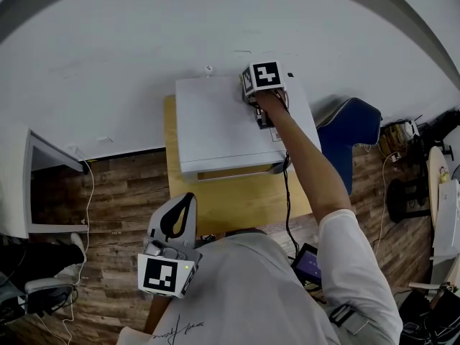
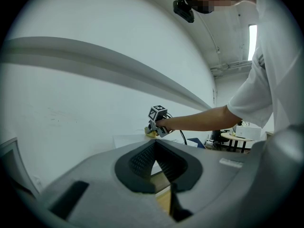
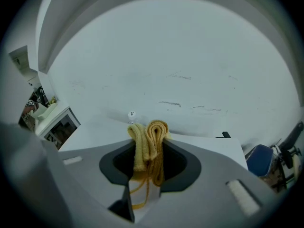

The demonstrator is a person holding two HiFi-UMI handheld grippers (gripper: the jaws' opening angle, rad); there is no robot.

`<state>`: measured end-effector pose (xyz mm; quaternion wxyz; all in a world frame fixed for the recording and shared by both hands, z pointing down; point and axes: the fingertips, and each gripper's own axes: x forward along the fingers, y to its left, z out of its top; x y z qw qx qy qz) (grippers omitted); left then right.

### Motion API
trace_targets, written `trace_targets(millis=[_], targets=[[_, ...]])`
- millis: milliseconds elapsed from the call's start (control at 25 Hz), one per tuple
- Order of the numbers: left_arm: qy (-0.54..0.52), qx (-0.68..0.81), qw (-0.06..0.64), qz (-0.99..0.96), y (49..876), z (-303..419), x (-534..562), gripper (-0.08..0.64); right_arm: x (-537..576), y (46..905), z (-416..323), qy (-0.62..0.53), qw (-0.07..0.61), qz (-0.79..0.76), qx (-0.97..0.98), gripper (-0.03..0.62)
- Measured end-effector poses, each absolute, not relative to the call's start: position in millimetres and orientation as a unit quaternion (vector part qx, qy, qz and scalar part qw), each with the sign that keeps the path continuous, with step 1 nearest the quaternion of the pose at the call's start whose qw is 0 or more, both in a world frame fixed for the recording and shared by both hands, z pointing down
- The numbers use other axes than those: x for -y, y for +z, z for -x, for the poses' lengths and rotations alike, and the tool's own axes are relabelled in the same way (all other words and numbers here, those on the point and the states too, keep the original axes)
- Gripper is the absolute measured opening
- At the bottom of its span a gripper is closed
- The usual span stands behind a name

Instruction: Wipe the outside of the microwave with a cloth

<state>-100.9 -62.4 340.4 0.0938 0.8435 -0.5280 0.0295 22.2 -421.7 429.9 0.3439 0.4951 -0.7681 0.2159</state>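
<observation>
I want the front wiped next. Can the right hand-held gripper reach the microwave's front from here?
Probably yes: the right hand-held gripper, shut on the cloth, is over the microwave, and nothing blocks its front.

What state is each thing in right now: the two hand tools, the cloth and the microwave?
Right gripper: shut on the cloth, at the rear of the microwave's top.
Left gripper: shut, empty, held low near the person's body.
Cloth: yellow, folded, pinched between the right gripper's jaws.
Microwave: upright on the wooden table, door not swung open.
</observation>
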Motion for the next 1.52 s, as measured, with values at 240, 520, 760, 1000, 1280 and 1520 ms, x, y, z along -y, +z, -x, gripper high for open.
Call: trace_targets(millis=[240, 520, 760, 1000, 1280, 1520], targets=[[0.034, 0.527, 0.095, -0.844, 342.3, 101.1, 59.0, -0.008, 412.5, 429.5, 10.2, 0.238, 0.332, -0.463, 0.787, 0.121], [0.033, 0.537, 0.097, -0.838, 342.1, 106.0, 56.4, -0.008, 406.5, 429.5, 47.6, 0.225, 0.340, -0.441, 0.799, 0.121], [0.030, 0.549, 0.102, -0.829, 341.9, 115.6, 53.1, -0.008, 404.1, 428.8, 71.5, 0.224, 0.337, -0.428, 0.808, 0.121], [0.027, 0.564, 0.103, -0.819, 342.2, 122.3, 49.1, -0.008, 400.1, 429.7, 97.6, 0.219, 0.339, -0.409, 0.818, 0.121], [0.027, 0.595, 0.105, -0.797, 342.0, 137.4, 39.7, -0.008, 393.4, 428.2, 132.9, 0.219, 0.337, -0.380, 0.833, 0.123], [0.025, 0.617, 0.106, -0.780, 340.0, 147.8, 32.9, -0.008, 381.7, 429.0, 170.6, 0.211, 0.337, -0.348, 0.849, 0.123]])
